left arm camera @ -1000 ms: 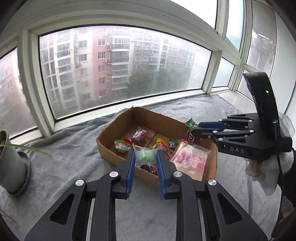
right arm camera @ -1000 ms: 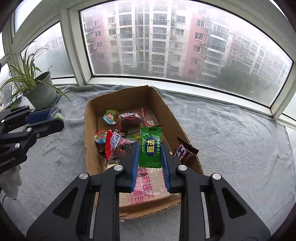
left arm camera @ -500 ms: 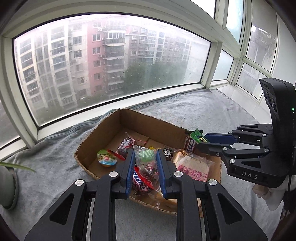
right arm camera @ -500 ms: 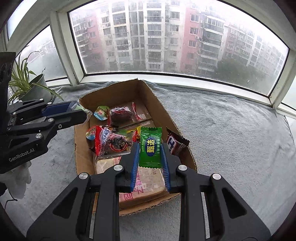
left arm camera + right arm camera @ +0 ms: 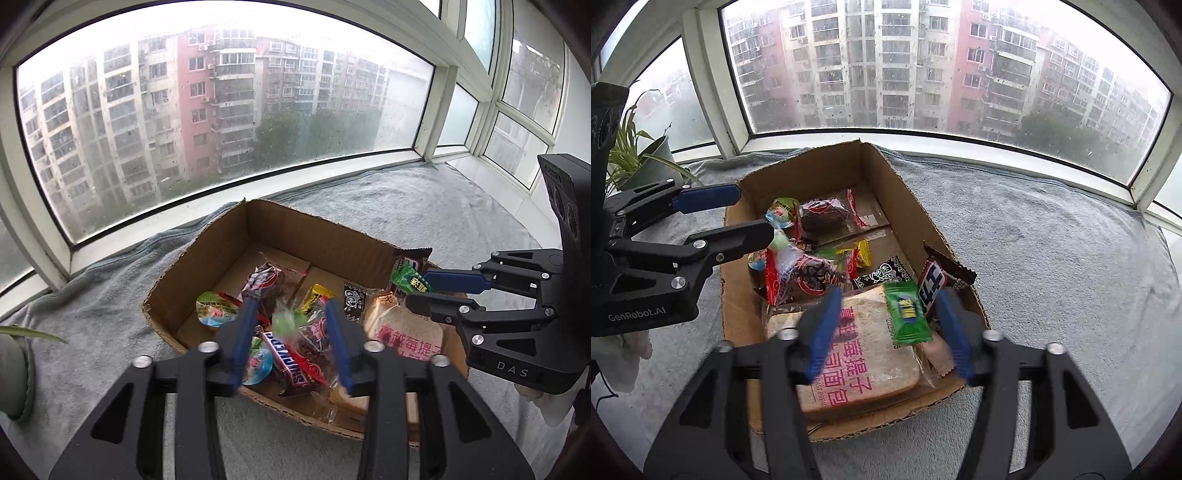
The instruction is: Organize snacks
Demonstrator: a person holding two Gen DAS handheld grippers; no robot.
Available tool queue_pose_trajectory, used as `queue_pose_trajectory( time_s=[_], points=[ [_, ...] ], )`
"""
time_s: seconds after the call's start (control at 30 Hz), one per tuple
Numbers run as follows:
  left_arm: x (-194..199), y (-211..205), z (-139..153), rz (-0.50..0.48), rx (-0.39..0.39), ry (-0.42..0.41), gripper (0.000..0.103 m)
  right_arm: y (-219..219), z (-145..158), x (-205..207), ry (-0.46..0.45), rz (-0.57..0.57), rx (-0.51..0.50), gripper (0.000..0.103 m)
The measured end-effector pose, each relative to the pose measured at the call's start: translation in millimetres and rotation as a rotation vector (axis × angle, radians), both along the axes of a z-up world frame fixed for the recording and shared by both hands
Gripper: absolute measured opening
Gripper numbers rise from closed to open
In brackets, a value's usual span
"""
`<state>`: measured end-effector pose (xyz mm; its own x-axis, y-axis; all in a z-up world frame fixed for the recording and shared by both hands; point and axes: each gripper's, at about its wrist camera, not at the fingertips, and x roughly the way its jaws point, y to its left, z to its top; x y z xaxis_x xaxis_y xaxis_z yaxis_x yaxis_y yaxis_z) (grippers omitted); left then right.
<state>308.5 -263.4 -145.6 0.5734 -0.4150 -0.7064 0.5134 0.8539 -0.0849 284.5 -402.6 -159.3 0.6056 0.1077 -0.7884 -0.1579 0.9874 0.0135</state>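
A shallow cardboard box (image 5: 207, 273) (image 5: 897, 206) on a grey blanket holds several snacks. My left gripper (image 5: 291, 325) is open above the box's near side; a clear packet with a green sweet (image 5: 286, 321) is dropping free between its fingers. My right gripper (image 5: 890, 321) is open over the box's near right corner; a green packet (image 5: 907, 314) falls free between its fingers onto a wrapped bread slice (image 5: 849, 354). A brown chocolate bar (image 5: 936, 280) leans on the box's right wall.
A potted plant (image 5: 639, 162) stands at the left by the window. The grey blanket (image 5: 1052, 258) covers the sill to the right of the box. Window frames (image 5: 221, 192) run close behind the box.
Both grippers moved in over the box and opened. The clear green-sweet packet and the green packet have left their grips and are dropping into the box.
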Motion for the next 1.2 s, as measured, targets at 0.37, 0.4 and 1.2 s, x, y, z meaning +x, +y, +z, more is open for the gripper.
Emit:
queue_pose_trajectory(
  time_s=[0.37, 0.4, 1.2],
  points=[
    [-5.0, 5.3, 8.3, 0.019, -0.010, -0.008, 0.062, -1.5, 8.8, -7.7, -0.014, -0.017, -0.007, 0.078],
    [-6.3, 7.0, 9.2, 0.019, -0.013, -0.009, 0.062, -0.7, 10.0, -8.9, -0.015, -0.016, -0.008, 0.078],
    [-71.7, 45.1, 52.0, 0.089, -0.061, -0.052, 0.064, 9.9, 70.1, -97.2, -0.155, -0.119, 0.053, 0.093]
  ],
)
